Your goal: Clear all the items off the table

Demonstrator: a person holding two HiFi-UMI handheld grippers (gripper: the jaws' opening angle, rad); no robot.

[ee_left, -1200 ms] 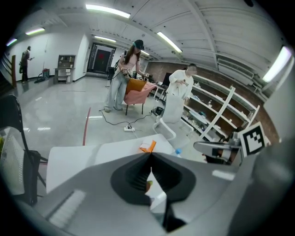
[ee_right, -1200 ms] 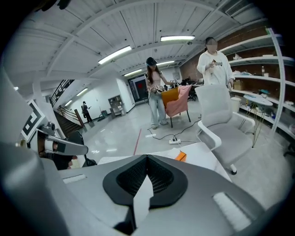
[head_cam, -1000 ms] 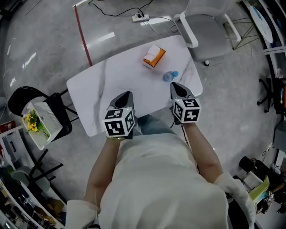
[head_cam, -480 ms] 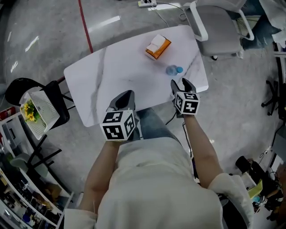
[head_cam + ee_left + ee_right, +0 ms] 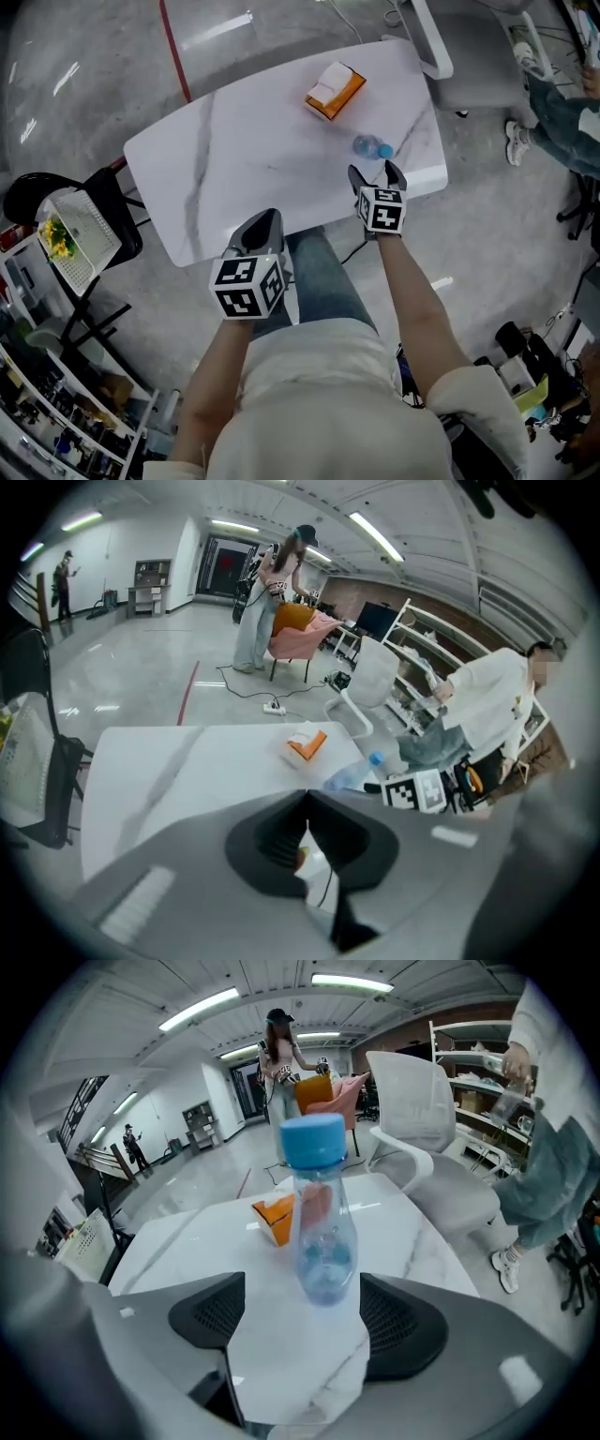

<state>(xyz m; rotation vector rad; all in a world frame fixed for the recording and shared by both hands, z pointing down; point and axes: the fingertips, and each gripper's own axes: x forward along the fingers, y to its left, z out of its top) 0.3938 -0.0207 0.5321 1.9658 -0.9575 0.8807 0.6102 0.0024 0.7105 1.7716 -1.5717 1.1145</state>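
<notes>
A clear plastic bottle (image 5: 372,147) with a blue cap stands upright near the right side of the white marble table (image 5: 244,159). My right gripper (image 5: 375,174) sits just short of it. Its jaws are opening and the bottle (image 5: 320,1227) stands in line with the gap, touched by neither pad. An orange and white box (image 5: 335,90) lies farther back on the table, and shows as the box (image 5: 274,1218) behind the bottle. My left gripper (image 5: 262,223) is shut and empty at the table's near edge. From the left gripper (image 5: 307,803) I see the box (image 5: 307,745) and the bottle (image 5: 352,775).
A grey office chair (image 5: 473,47) stands beyond the table's far right corner. A black chair (image 5: 28,202) at the left carries a white basket (image 5: 80,239) with yellow flowers. A seated person's legs (image 5: 558,103) are at the right. A red line (image 5: 173,47) runs across the floor.
My right gripper has moved forward up to the bottle and its jaws have spread apart. The left gripper has stayed shut at the table's near edge.
</notes>
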